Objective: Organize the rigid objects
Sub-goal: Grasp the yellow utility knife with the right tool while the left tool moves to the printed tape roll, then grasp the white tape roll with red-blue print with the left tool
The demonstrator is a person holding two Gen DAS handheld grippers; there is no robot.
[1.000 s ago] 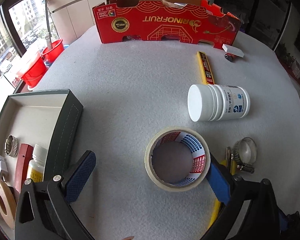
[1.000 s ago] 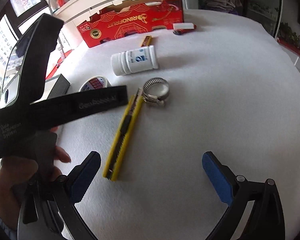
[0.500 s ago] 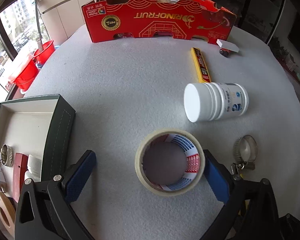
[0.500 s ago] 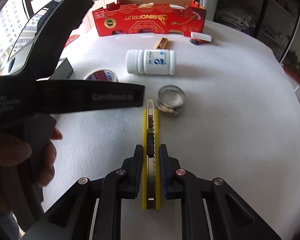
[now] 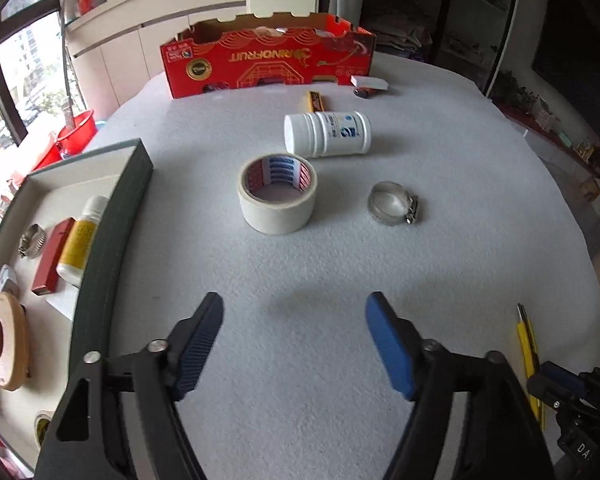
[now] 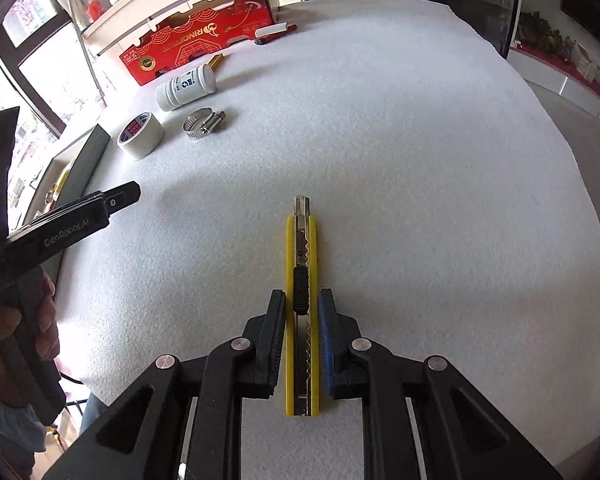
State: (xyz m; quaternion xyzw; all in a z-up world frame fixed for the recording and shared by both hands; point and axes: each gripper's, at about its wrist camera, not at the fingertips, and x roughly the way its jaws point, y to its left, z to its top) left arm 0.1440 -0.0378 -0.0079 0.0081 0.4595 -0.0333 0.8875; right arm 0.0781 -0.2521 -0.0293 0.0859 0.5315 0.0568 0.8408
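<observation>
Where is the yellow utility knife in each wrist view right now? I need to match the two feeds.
Left wrist: the yellow utility knife shows at the far lower right edge, its near end hidden behind the right tool's black frame.
Right wrist: centre bottom, clamped lengthwise in the right tool.
Shared landmark: the white tape roll, beside the metal hose clamp.

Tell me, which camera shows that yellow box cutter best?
The right wrist view: the yellow box cutter runs up the middle, clamped between the right tongs, slider and blade tip plain. The left wrist view catches only a thin sliver of it at the right edge.
</observation>
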